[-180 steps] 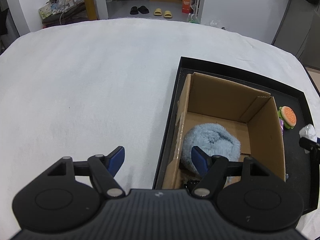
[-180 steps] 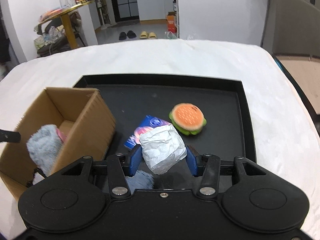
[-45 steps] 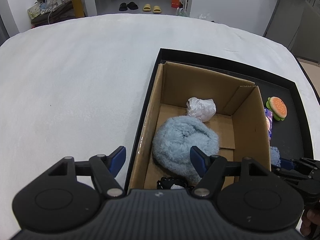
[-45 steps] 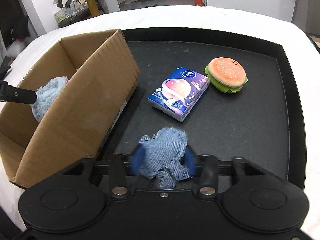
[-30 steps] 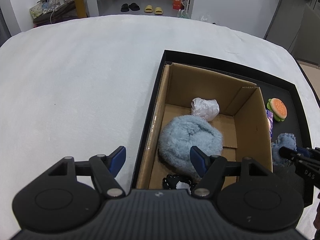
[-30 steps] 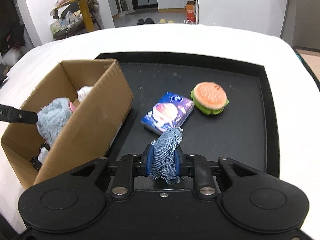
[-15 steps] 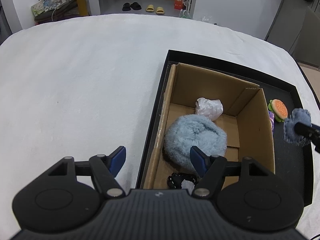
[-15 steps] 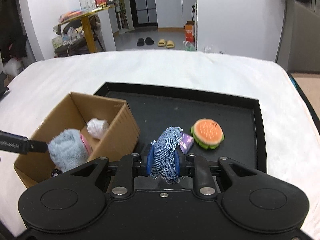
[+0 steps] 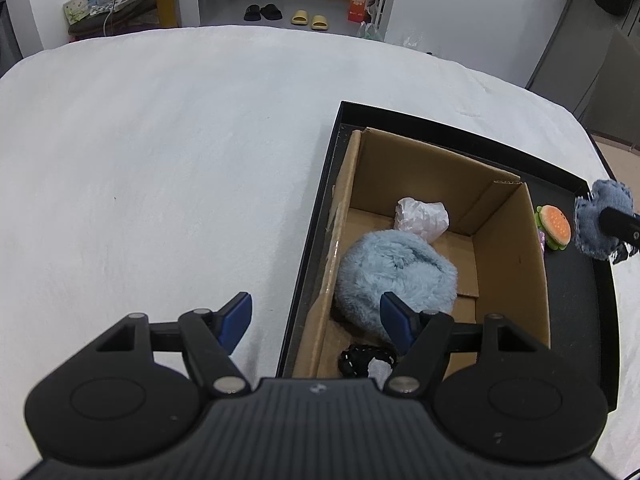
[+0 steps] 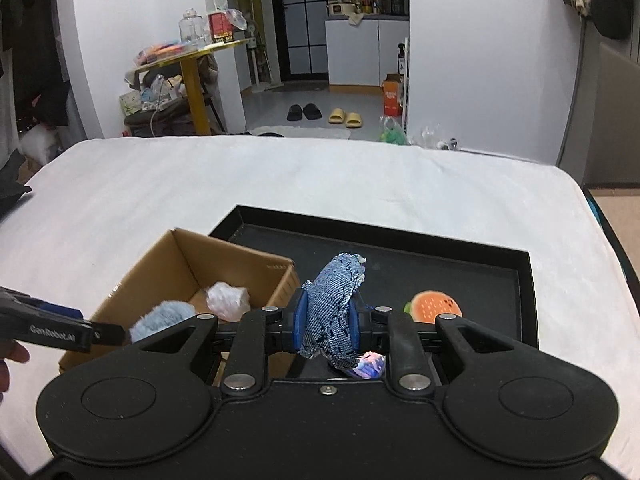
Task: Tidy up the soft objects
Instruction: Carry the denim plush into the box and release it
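A: Left to right. Left gripper [image 9: 316, 316] hangs over the near left wall of the open brown cardboard box [image 9: 508, 256], jaws apart, nothing between them. In the box: fluffy pale-blue plush [image 9: 394, 270], crumpled white paper wad [image 9: 421, 218], small black cord [image 9: 366, 358].

B: And the right one?

A: Right gripper [image 10: 326, 320], jaws clamped on the frayed blue denim scrap [image 10: 332, 304]. The scrap sits upright between the blue pads, its top poking above them and a tail hanging below. It's held above the black tray [image 10: 480, 258], just right of the box's right wall.

B: How should the step go?

A: Probably carry the scrap left over that wall, lower it toward the bare floor beside the plush, then open. The loose tail might snag the rim. Plush orange burger toy [image 10: 434, 304] and purple tissue pack [image 10: 370, 362] lie on the tray, not yet boxed.
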Action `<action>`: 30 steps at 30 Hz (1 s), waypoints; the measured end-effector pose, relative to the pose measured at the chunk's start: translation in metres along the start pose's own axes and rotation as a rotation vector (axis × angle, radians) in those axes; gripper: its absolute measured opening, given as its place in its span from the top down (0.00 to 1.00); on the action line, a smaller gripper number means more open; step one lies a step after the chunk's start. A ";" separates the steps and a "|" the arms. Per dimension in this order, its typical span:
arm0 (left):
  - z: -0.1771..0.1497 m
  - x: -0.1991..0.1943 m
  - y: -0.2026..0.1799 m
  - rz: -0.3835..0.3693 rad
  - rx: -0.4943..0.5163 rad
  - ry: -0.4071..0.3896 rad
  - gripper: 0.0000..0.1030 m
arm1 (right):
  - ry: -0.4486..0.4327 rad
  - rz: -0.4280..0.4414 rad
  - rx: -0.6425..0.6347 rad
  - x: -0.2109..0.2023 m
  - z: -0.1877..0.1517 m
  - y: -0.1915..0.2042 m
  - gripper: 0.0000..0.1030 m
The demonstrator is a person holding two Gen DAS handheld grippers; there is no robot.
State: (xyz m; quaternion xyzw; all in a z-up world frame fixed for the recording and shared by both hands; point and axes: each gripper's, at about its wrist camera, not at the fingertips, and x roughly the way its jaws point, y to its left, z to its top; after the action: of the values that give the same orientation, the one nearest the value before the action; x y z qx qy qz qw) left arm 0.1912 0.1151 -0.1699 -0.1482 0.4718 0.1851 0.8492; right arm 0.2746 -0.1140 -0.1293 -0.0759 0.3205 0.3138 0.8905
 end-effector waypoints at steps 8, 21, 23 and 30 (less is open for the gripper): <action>-0.003 0.000 0.004 -0.041 -0.014 -0.012 0.38 | -0.014 0.010 -0.026 -0.003 0.011 0.015 0.79; -0.009 0.007 0.016 -0.079 -0.052 0.007 0.75 | 0.000 0.031 -0.076 0.000 0.017 0.040 0.79; -0.009 0.009 0.018 -0.084 -0.061 0.013 0.82 | 0.008 0.036 -0.085 0.002 0.017 0.044 0.79; -0.010 0.013 0.019 -0.112 -0.068 0.020 0.87 | 0.043 0.049 -0.104 0.006 0.013 0.054 0.79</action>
State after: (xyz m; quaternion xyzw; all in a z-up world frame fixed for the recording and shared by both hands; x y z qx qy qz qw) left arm 0.1809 0.1302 -0.1877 -0.2050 0.4648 0.1515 0.8479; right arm 0.2526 -0.0635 -0.1194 -0.1211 0.3243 0.3501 0.8704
